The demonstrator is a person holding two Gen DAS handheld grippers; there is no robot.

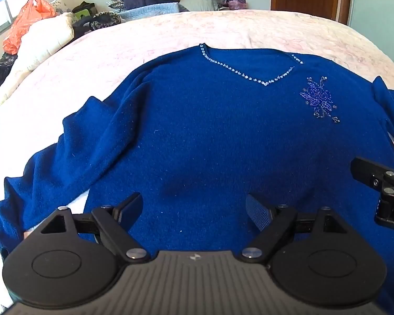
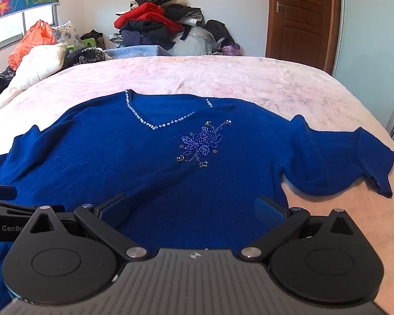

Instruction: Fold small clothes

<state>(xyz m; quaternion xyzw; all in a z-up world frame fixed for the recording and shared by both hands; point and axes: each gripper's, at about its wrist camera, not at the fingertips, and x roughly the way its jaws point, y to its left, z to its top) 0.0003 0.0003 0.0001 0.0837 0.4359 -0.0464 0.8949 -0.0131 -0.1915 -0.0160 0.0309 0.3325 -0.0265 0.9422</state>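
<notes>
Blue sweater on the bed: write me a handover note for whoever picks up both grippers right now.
Left gripper: open, nothing held, hovering over the lower body of the sweater.
Right gripper: open, nothing held, over the lower body further to the right.
The dark blue knitted V-neck sweater with a beaded flower lies face up, spread flat on the pale pink bedspread, both sleeves out to the sides.
Done: garment laid out. No fold visible yet.
Left: fold the sleeves in, then the body.
</notes>
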